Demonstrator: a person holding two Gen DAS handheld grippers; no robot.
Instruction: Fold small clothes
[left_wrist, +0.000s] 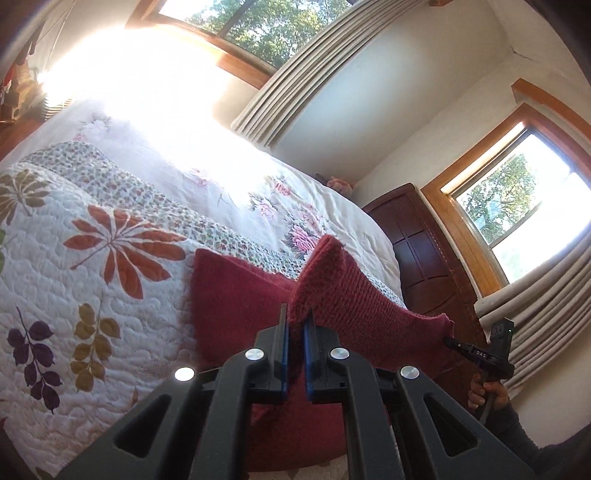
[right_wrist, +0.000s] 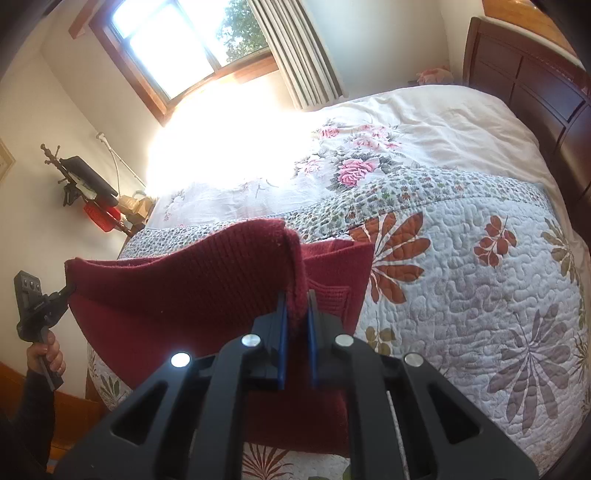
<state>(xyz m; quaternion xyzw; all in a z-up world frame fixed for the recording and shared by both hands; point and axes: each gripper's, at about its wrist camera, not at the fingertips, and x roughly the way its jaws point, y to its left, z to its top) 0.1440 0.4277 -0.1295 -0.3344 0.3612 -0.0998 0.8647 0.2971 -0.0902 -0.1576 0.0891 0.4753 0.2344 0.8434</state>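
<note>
Garment under handling: one dark red knitted sweater (left_wrist: 236, 295), lying on a quilted bedspread (left_wrist: 74, 258) with leaf and flower prints. Its lower portion rests flat on the quilt; its upper edge is lifted clear and stretched between the two grippers.

Left gripper (left_wrist: 295, 325): jaws clenched on a corner of the red knit, which rises in a peak toward 12 o'clock above the blue-lined fingers (left_wrist: 283, 350). In the right wrist view this same gripper (right_wrist: 68, 290) appears at 9 o'clock, pinching the far end of the raised edge, with a hand (right_wrist: 48, 354) on its handle.

Right gripper (right_wrist: 295, 302): jaws closed on a folded-over ridge of the knit, the fabric bunched between both fingers (right_wrist: 281, 332). In the left wrist view it (left_wrist: 452, 341) sits at 4 o'clock at the opposite end of the lifted edge, held by a hand (left_wrist: 487, 395) in a dark sleeve.

Surroundings: a floral sheet (right_wrist: 369, 155) covers the bed beyond the quilt toward 12 o'clock. A dark wooden headboard (right_wrist: 535, 85) stands at 2 o'clock in the right wrist view. Strong sunlight from a window (right_wrist: 166, 40) washes out part of the bed; pleated curtains (right_wrist: 295, 48) hang beside it.
</note>
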